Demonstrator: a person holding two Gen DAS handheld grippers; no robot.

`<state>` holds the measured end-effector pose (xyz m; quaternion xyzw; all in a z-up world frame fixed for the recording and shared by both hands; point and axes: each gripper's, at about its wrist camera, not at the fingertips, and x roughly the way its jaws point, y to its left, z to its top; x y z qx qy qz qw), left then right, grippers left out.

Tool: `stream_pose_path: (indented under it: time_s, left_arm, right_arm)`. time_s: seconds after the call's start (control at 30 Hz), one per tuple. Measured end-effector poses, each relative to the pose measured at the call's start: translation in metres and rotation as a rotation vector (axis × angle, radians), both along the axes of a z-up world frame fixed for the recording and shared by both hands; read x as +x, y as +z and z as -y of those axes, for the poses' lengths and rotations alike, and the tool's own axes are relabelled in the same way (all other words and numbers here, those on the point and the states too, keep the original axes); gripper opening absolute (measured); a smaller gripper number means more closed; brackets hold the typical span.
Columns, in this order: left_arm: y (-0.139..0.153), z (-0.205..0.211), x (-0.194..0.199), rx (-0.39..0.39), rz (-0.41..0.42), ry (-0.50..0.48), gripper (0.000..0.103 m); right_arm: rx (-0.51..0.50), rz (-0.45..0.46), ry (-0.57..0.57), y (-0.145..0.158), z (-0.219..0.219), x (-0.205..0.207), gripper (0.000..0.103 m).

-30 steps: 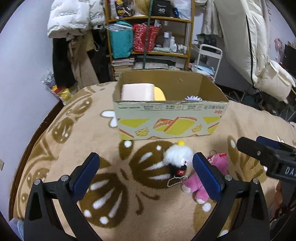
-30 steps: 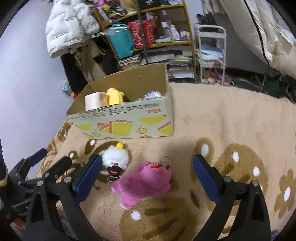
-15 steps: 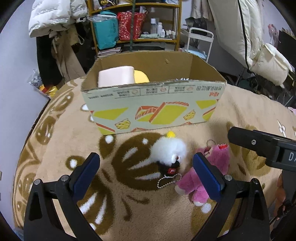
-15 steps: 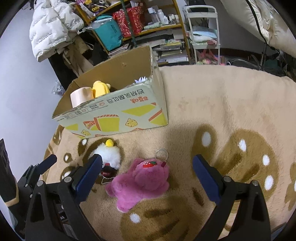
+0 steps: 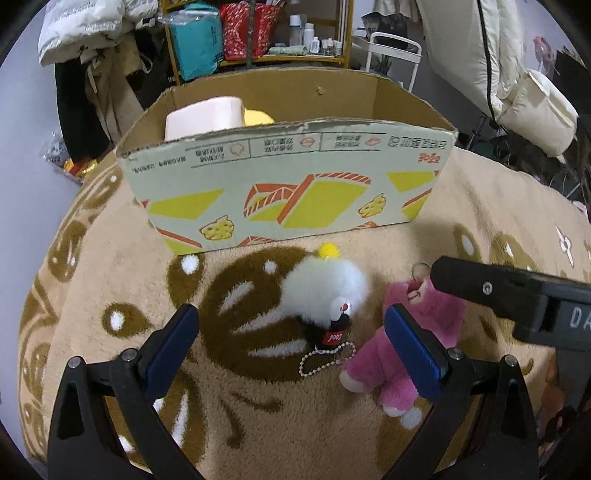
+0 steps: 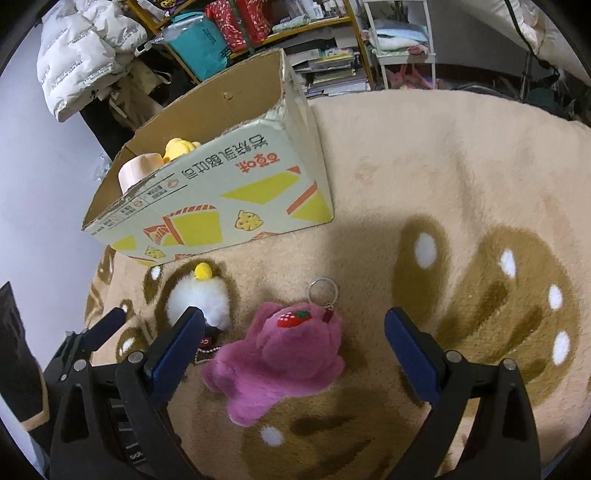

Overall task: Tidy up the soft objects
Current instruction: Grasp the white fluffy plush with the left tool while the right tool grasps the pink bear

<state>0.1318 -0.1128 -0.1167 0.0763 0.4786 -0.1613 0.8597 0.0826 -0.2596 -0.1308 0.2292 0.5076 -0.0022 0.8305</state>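
1. Beige plush rug [image 6: 424, 155] with brown and white pattern covers the ground; all items sit on it.
2. Cardboard box [image 5: 288, 192], open top, yellow-and-orange print on its near wall, stands upright at the far side of the rug. Inside, at its left end: a pale pink soft block [image 5: 203, 118] with a yellow plush [image 6: 179, 147] just beside it.
3. White fluffy toy [image 5: 328, 288], yellow pom-pom on top, small dark bottle charm and bead chain at its near end, lies on the rug just in front of the box, apart from it.
4. Pink plush bear [image 6: 284, 354], strawberry patch on its head and metal keyring attached, lies just to the right of the white toy; whether they touch, cannot tell.
5. Left gripper [image 5: 291, 343]: jaws wide, nothing between the blue pads but air; it hovers above the rug, white toy lined up ahead between the fingers.
6. Right gripper [image 6: 293, 347]: jaws wide, empty; pink bear sits in the gap below, pads clear of it on both sides.
7. Background: cluttered shelf [image 5: 258, 33], white puffer jacket [image 6: 81, 48] hanging at left.
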Motion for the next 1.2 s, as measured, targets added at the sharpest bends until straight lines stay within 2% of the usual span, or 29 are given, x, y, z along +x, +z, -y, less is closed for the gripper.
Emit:
stream_pose_path:
  time_s: [0.23,0.3,0.37,0.47,0.53,0.63,0.83,0.93,1.03,1.13,1.2]
  left_arm:
    - [-0.012,0.000,0.013,-0.018,-0.032,0.021,0.099]
    - [-0.016,0.001,0.017,-0.015,-0.038,0.018,0.099]
    - [-0.021,0.005,0.021,-0.005,-0.042,0.010,0.099]
    - [-0.030,0.009,0.025,0.009,-0.055,0.006,0.099]
    - [-0.034,0.009,0.028,0.003,-0.067,0.005,0.097]
    - [-0.040,0.009,0.034,-0.007,-0.083,0.021,0.087]
    - [-0.050,0.004,0.044,-0.027,-0.092,0.045,0.083]
    - [-0.051,0.006,0.043,-0.011,-0.080,0.034,0.077]
    - [-0.052,0.006,0.041,0.004,-0.083,0.025,0.069]
    - [-0.051,0.007,0.037,-0.012,-0.094,0.025,0.061]
    - [-0.050,0.005,0.033,-0.029,-0.097,0.018,0.049]
  right_arm:
    - [0.036,-0.047,0.015,-0.012,-0.006,0.006,0.095]
    - [0.069,-0.059,0.012,-0.016,-0.005,0.007,0.090]
    - [0.084,-0.076,0.008,-0.020,-0.005,0.007,0.078]
    - [0.105,-0.097,0.000,-0.025,-0.004,0.008,0.066]
    - [0.118,-0.099,-0.002,-0.027,-0.003,0.008,0.064]
    - [0.128,-0.100,-0.003,-0.027,-0.001,0.008,0.063]
    - [0.132,-0.110,-0.001,-0.031,-0.002,0.011,0.063]
    - [0.148,-0.124,-0.002,-0.034,0.002,0.011,0.063]
    - [0.161,-0.138,-0.003,-0.040,0.003,0.012,0.063]
    - [0.142,-0.140,0.007,-0.040,0.000,0.014,0.062]
    - [0.127,-0.134,0.016,-0.039,-0.003,0.014,0.054]
